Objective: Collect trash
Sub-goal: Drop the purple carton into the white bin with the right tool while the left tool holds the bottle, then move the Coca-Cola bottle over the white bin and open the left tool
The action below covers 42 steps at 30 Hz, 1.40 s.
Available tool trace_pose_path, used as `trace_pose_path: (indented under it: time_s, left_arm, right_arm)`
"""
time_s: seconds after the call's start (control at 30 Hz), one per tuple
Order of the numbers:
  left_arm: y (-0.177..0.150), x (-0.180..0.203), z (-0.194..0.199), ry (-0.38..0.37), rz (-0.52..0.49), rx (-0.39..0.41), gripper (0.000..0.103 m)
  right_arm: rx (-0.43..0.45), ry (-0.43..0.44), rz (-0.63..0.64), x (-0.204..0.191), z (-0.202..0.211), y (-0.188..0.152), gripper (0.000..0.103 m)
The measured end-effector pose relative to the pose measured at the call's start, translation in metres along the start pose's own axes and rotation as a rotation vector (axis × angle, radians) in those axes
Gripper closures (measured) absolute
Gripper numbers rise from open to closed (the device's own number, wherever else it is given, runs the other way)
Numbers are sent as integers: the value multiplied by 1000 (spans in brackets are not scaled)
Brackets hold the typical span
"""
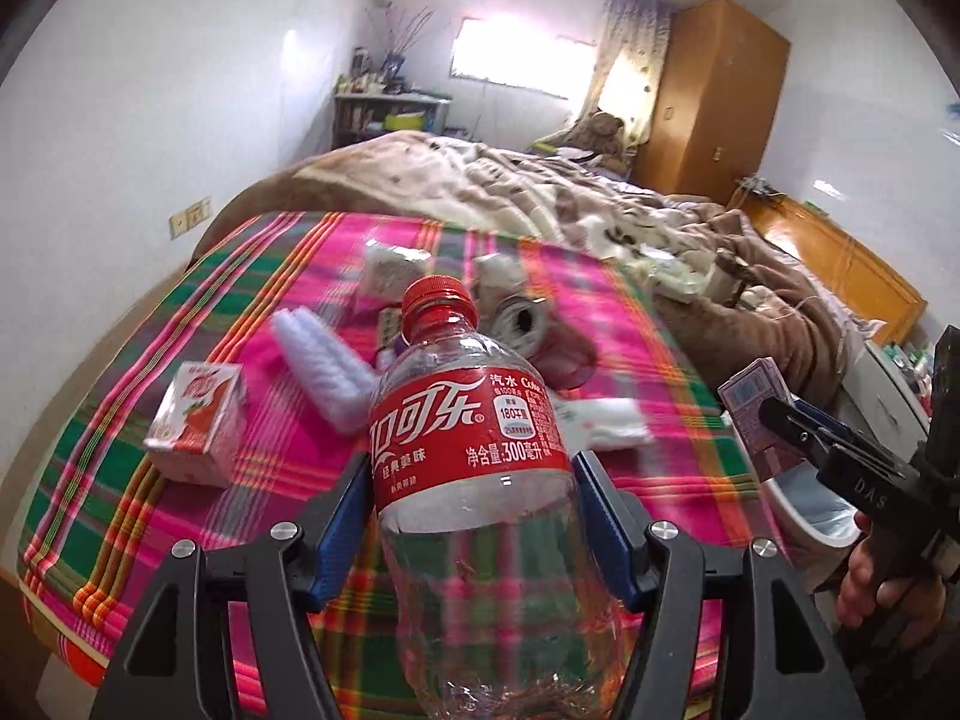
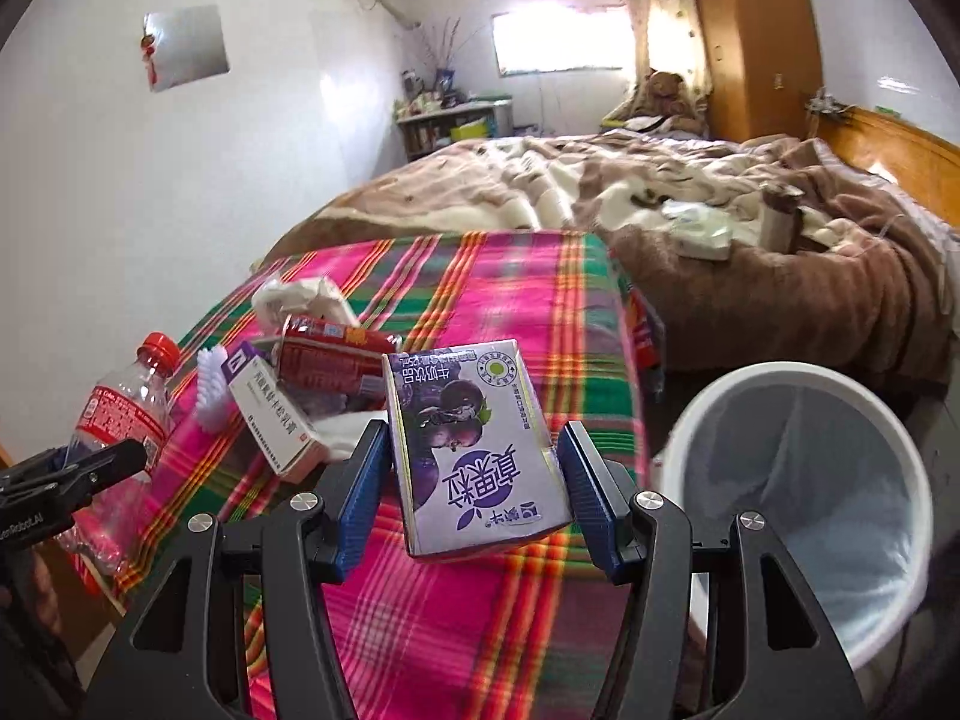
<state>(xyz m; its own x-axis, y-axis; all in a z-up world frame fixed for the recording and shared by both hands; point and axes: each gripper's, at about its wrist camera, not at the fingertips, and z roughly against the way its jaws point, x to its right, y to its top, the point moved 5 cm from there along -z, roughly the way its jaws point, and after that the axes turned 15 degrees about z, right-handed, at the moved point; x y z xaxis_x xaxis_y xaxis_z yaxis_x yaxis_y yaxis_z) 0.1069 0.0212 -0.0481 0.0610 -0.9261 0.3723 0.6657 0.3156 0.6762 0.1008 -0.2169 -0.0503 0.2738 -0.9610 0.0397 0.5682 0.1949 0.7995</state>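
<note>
Clear ribbed bottle point(image 1: 474, 468) in left claw point(image 1: 471, 480).

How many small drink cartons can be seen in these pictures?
2. A purple rectangular paper drink carton is held in the right gripper, beside the white bin. A red-and-white paper drink carton stands on the plaid cloth. Others may be hidden.

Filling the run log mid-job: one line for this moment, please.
left gripper: shut on Coca-Cola bottle | right gripper: shut on purple milk carton | white trash bin: lined, beside right gripper | neither item binned
</note>
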Motion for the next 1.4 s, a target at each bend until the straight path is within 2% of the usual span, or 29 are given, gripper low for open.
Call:
trace_pose_path:
  time_s: [0.07, 0.47, 0.63, 1.03, 1.27, 1.4]
  left_arm:
    - [0, 11, 2, -15, -17, 7, 37]
    - [-11, 96, -3, -112, -152, 36, 37]
    - [-16, 130, -14, -156, -188, 18, 37]
    - [-33, 191, -36, -250, -256, -49, 37]
    - [-44, 232, -50, -327, -315, -77, 37]
    - [-54, 260, -60, -371, -352, -100, 37]
  right_arm:
    - [10, -4, -17, 3, 7, -1, 44]
    - [58, -155, -83, 42, 48, -13, 44]
    - [63, -210, -119, 64, 56, -16, 44]
    - [28, -253, -178, 104, 58, -31, 44]
    - [-25, -287, -230, 135, 53, -51, 44]
    - [-55, -279, -262, 148, 46, -61, 44]
